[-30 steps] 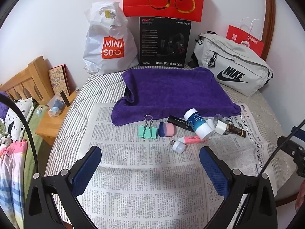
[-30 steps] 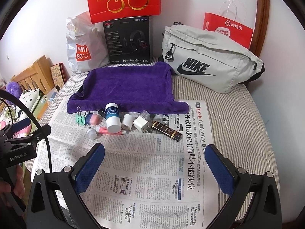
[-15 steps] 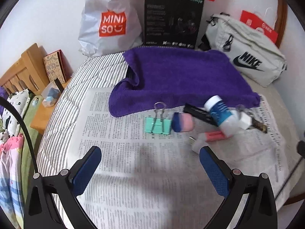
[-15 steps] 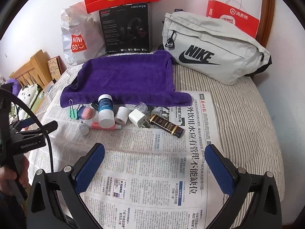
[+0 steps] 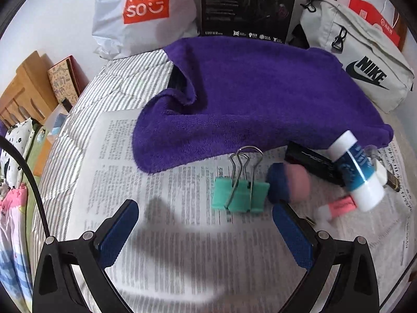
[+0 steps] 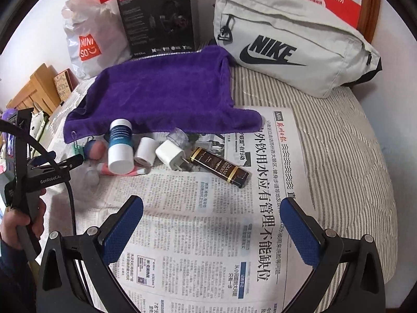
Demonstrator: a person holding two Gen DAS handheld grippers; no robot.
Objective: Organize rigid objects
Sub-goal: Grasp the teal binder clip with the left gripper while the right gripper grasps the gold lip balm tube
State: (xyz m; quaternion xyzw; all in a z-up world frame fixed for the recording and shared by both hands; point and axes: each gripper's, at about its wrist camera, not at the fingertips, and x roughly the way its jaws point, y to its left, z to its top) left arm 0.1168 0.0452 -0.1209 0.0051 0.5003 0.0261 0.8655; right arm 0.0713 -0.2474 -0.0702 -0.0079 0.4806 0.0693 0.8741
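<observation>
Legible writing: "MINISO" is showing on the white plastic bag [image 5: 140,15], "NIKE" on the grey waist bag [image 6: 289,49], "HECATE" on the black box [image 6: 159,18], "GRAND RESERVE" on the dark gold-trimmed packet [image 6: 220,167], and "GenRobot.AI" on the left gripper's body in the right wrist view. The newspaper [image 6: 208,234] is carrying large Chinese headlines.

The red bags are being cut off by the frame, and the left wrist view is blurring the small print. A black item is lying partly hidden under the purple towel [image 5: 260,99].

The clutter is lying on the newspaper along the towel's near edge — green binder clip [image 5: 239,194], blue-and-pink eraser [image 5: 286,185], white-and-blue bottle [image 6: 120,147], white charger plug [image 6: 170,154].

The left gripper [image 5: 206,232] is hovering just before the clip, jaws apart; the right gripper [image 6: 212,229] is also gaping — empty.
</observation>
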